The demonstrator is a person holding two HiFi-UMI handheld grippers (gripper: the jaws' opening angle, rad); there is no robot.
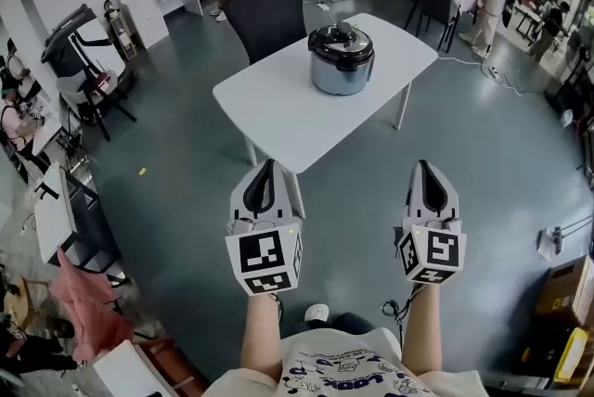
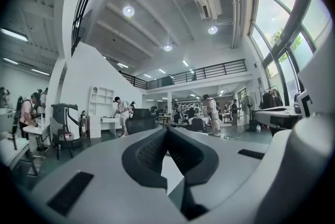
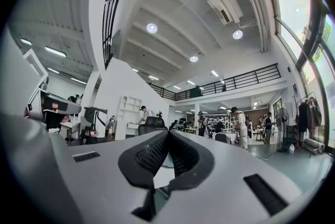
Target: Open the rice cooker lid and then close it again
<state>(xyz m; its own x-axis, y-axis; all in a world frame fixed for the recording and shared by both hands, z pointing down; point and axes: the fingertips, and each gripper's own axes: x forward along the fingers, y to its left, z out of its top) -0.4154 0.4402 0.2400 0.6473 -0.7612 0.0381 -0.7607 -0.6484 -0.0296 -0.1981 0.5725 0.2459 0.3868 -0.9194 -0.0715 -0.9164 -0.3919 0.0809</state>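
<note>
**Both grippers clenched and empty, rice cooker lid down**

The rice cooker [image 1: 342, 59] stands on the white table [image 1: 278, 112], on the far half of the tabletop and closer to its right-hand corner than to the left one. Its black lid [image 1: 341, 41] lies flat on the silver body, closed, with the handle on top. Nothing else sits on the tabletop.

The person stands off the near corner of the table with both forearms out and a gripper in each hand, held level and side by side. The left gripper [image 1: 269, 167] reaches just to the near edge of the tabletop. Its jaws are pressed together at the tips with nothing between them, and only a strip of white tabletop shows through the gap behind the tips. The right gripper [image 1: 424, 167] hangs over the bare floor to the right of that near corner, its jaws also closed tip to tip and empty. Both are well apart from the cooker and touch neither it nor the lid.

A black office chair [image 1: 267, 10] is pushed up to the far edge of the table. A treadmill [image 1: 79, 52] stands over by the left wall, and several people work at desks farther back in the room.
</note>
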